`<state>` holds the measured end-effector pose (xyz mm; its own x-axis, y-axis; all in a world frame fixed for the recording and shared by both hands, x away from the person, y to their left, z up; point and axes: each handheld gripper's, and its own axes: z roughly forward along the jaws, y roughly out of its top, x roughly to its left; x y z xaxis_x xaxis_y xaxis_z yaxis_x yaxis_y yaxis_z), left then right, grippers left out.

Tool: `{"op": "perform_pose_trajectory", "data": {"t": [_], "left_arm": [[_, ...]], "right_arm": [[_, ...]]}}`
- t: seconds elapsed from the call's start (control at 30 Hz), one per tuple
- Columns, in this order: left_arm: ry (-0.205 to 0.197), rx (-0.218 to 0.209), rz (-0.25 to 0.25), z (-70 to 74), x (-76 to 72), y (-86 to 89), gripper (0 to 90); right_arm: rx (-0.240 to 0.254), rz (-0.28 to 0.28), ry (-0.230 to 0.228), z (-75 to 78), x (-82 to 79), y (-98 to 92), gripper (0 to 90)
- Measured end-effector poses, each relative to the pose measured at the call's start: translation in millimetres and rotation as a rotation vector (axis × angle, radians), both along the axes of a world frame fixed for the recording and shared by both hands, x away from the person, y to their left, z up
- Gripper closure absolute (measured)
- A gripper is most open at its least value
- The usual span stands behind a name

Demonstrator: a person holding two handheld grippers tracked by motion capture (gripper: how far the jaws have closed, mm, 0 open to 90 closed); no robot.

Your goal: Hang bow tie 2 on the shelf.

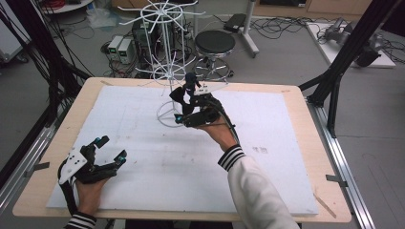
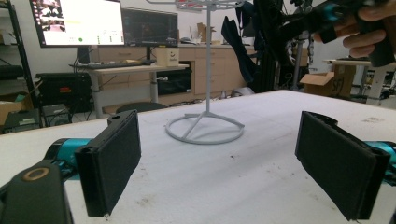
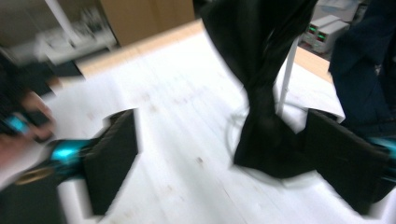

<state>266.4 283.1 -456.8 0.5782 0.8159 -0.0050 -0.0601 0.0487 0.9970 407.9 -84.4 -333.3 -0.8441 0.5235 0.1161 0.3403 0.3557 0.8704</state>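
The work in hand looks like hanging a black cloth [image 3: 266, 93] on the white wire rack [image 1: 168, 71] that stands at the far middle of the table [image 1: 296, 143]. The cloth hangs beside the rack's pole in the right gripper view, its lower end down near the ring base. Whether it already sits on a hook cannot be told, since its top is cut off there.

The right gripper [image 1: 188, 107] is held up at the rack, just over the base ring, in a hand with a striped cuff. Its jaws stand wide apart. The cloth's lower end lies between them, close to the right-hand pad [image 3: 341, 158], and that view is too blurred to show whether the two touch. No pad presses on it, so the cloth seems released, or about to be.

The left gripper [image 1: 107, 157] rests at the near left of the table, well apart from the rack, with its jaws spread and nothing between them. It looks along the white board toward the rack's base.

The step is probably the letting go after the hang. Next the right hand should draw back clear of the cloth without snagging it or tipping the light rack.
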Motion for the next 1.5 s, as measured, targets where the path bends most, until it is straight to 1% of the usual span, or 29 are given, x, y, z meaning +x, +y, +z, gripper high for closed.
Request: {"op": "perform_pose_trajectory", "data": {"t": [0.03, 0.07, 0.1, 0.17, 0.23, 0.27, 0.33, 0.43, 0.53, 0.6, 0.63, 0.67, 0.7, 0.73, 0.77, 0.83, 0.93, 1.0, 1.07, 1.1, 1.13, 1.17, 1.2, 1.3, 1.37, 1.4, 1.43, 1.47, 1.5], "left_arm": [[0.001, -0.003, 0.001, 0.0, -0.2, -0.1, 14.6], [0.001, -0.002, 0.000, 0.0, -0.2, 0.0, 14.6], [0.001, -0.002, 0.001, 0.0, 0.0, -0.1, 14.6], [0.001, 0.001, 0.001, 0.1, 0.0, -0.2, 14.6], [0.002, 0.002, 0.002, 0.1, -0.1, -0.3, 14.6], [0.001, 0.002, 0.002, 0.1, -0.1, -0.3, 14.6], [0.001, 0.002, 0.002, 0.1, -0.2, -0.3, 14.6], [-0.001, 0.002, 0.001, 0.0, -0.6, -0.2, 14.6], [-0.007, 0.000, 0.003, -0.1, -1.0, -0.3, 14.6], [-0.007, 0.001, 0.005, -0.1, -1.1, -0.3, 14.6], [-0.007, 0.000, 0.004, -0.1, -1.0, -0.3, 14.6], [-0.006, 0.000, 0.004, -0.1, -0.9, -0.3, 14.6], [-0.006, 0.000, 0.005, -0.1, -0.9, -0.4, 14.6], [-0.005, 0.001, 0.005, 0.0, -0.8, -0.4, 14.6], [-0.004, 0.003, 0.005, 0.0, -0.8, -0.4, 14.6], [-0.003, 0.009, 0.003, 0.2, -0.7, -0.3, 14.6], [-0.004, 0.008, 0.003, 0.2, -0.9, -0.4, 14.6], [-0.003, 0.009, 0.004, 0.1, -0.9, -0.8, 14.6], [-0.001, 0.009, 0.008, 0.2, -0.7, -1.1, 14.6], [0.001, 0.008, 0.009, 0.1, -0.5, -1.2, 14.6], [0.001, 0.007, 0.009, 0.2, -0.4, -1.2, 14.6], [0.002, 0.007, 0.010, 0.2, -0.4, -1.2, 14.6], [0.001, 0.008, 0.011, 0.2, -0.4, -1.2, 14.6], [0.001, 0.009, 0.012, 0.2, -0.5, -1.4, 14.6], [0.001, 0.009, 0.012, 0.2, -0.5, -1.3, 14.6], [0.002, 0.009, 0.012, 0.2, -0.5, -1.3, 14.6], [0.001, 0.009, 0.012, 0.2, -0.5, -1.4, 14.6], [0.001, 0.010, 0.013, 0.2, -0.6, -1.4, 14.6], [-0.001, 0.009, 0.014, 0.2, -0.6, -1.5, 14.6]], "right_arm": [[-0.022, 0.007, -0.021, -0.6, -2.2, 0.1, 9.6], [-0.020, 0.024, -0.027, -1.1, -4.4, -0.6, 7.0], [-0.011, 0.031, -0.027, -1.8, -6.3, -1.7, 0.9], [0.004, 0.023, -0.027, -2.4, -10.1, -6.1, 0.8], [0.012, 0.009, -0.047, -3.2, -14.3, -12.7, 0.8], [0.014, -0.002, -0.045, -3.4, -17.0, -16.8, 0.8], [0.020, -0.006, -0.046, -4.3, -20.7, -25.8, 0.8], [0.045, -0.031, -0.067, -5.5, -31.8, -43.5, 0.8], [0.066, -0.075, -0.105, -8.6, -44.5, -63.0, 0.8], [0.087, -0.120, -0.151, -13.8, -56.6, -80.4, 0.8], [0.101, -0.138, -0.166, -17.2, -61.5, -88.3, 0.8], [0.108, -0.156, -0.182, -20.9, -66.0, -96.4, 0.8], [0.105, -0.190, -0.200, -25.3, -72.3, -106.0, 0.8], [0.112, -0.221, -0.227, -29.2, -78.0, -113.8, 0.8], [0.120, -0.244, -0.237, -32.1, -83.0, -119.2, 0.8], [0.142, -0.296, -0.277, -40.5, -95.6, -133.5, 0.8], [0.147, -0.369, -0.362, -55.5, -115.2, -150.7, 0.8], [0.152, -0.414, -0.404, -66.7, -125.7, -159.7, 0.8], [0.164, -0.443, -0.418, -76.5, -132.5, -167.8, 0.8], [0.176, -0.458, -0.411, -81.0, -135.9, -170.8, 0.8], [0.158, -0.467, -0.394, -83.0, -137.4, -173.5, 0.8], [0.164, -0.474, -0.420, -86.9, -138.9, -176.3, 0.8], [0.185, -0.486, -0.435, -90.9, -141.7, -178.2, 0.8], [0.202, -0.509, -0.442, -100.0, -146.0, -185.4, 0.8], [0.207, -0.523, -0.458, -105.8, -146.9, -189.6, 0.8], [0.203, -0.522, -0.443, -107.4, -146.7, -191.1, 0.8], [0.198, -0.529, -0.447, -108.9, -146.3, -193.1, 0.8], [0.209, -0.534, -0.444, -111.0, -146.2, -194.9, 0.8], [0.203, -0.537, -0.438, -112.8, -145.2, -196.5, 0.8]]}}
